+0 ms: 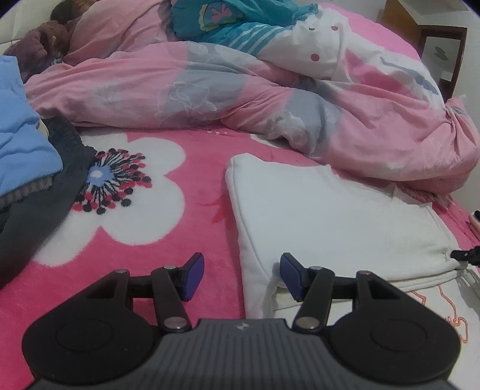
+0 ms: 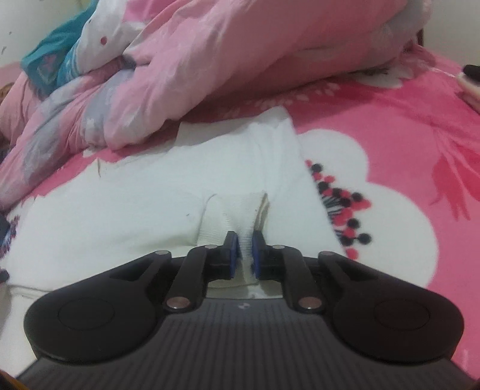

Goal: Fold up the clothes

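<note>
Black two-finger left gripper (image 1: 242, 277), blue pads: fingers standing wide apart, nothing between them, hovering low over the near left corner of the garment; the right-hand pad (image 1: 289, 276) is sitting over the cloth's edge, though contact cannot be told.

Black two-finger right gripper (image 2: 242, 255), blue pads: fingers drawn close and pinching a raised ridge of white cloth between them (the left wrist view is catching only its black tip at the far right edge).

White folded sweatshirt of thick soft fabric (image 1: 330, 216): lying flat on the bed, its far edge touching or tucked under the heaped quilt; an orange outline print (image 1: 450, 303) is showing on the lower layer at the near right. In the right wrist view the same garment (image 2: 120, 195) is spreading left of the pinched ridge.

Bright pink fleece blanket with large white flowers and dark dotted centres (image 1: 135, 186): covering the bed beneath everything.

Crumpled pale pink quilt with grey floral patches (image 1: 240, 99): piled across the far side.

Teal patterned cloth (image 1: 234, 21): resting on top of the quilt.

Light blue garment (image 1: 21, 141) over a dark grey garment (image 1: 45, 195): lying at the left edge, well apart from the sweatshirt.

Brown wooden furniture (image 1: 420, 33): standing beyond the bed's far right corner.
</note>
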Available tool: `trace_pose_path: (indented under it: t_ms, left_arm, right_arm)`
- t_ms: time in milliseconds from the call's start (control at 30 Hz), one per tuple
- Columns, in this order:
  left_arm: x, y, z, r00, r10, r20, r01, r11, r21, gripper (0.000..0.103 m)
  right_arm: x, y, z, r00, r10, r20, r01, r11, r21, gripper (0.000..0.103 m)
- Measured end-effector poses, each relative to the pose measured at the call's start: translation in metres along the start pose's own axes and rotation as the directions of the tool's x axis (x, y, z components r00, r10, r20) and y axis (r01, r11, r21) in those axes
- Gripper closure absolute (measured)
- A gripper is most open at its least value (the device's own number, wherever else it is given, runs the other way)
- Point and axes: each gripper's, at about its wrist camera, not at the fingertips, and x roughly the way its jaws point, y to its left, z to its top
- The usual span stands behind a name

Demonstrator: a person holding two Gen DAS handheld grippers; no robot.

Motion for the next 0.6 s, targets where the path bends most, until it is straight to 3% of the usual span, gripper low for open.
trace_pose_path:
  t_ms: [100,200,300,400,467,600]
  left_arm:
    - [0.000,-0.002,0.000,1.000,-0.005,0.005,0.005,1.000,0.009,0.043]
    - [0.001,-0.004,-0.001,1.000,-0.002,0.001,0.002,1.000,0.020,0.043]
    - [0.001,-0.006,-0.001,1.000,0.002,0.003,-0.002,1.000,0.027,0.043]
    - [0.001,-0.005,-0.001,1.000,0.006,0.003,-0.006,1.000,0.026,0.043]
    - [0.001,-0.005,-0.001,1.000,0.005,0.004,-0.005,1.000,0.023,0.043]
    - [0.004,-0.004,-0.001,1.000,-0.004,-0.006,0.004,1.000,0.015,0.043]
  right_arm:
    - [-0.015,-0.006,0.009,0.998,-0.055,0.038,0.055,0.998,0.007,0.090]
    - [-0.026,-0.004,0.019,0.998,-0.005,0.069,0.004,1.000,0.012,0.088]
    - [-0.022,0.013,0.013,0.997,0.057,0.047,-0.055,0.997,-0.047,0.088]
    - [0.005,0.018,-0.006,0.997,0.045,-0.059,-0.050,0.995,-0.085,0.091]
    - [0.010,0.015,-0.014,0.997,0.046,-0.059,-0.051,0.994,-0.097,0.091]
    - [-0.013,0.032,0.002,0.999,0.039,-0.022,-0.041,0.989,-0.140,0.089]
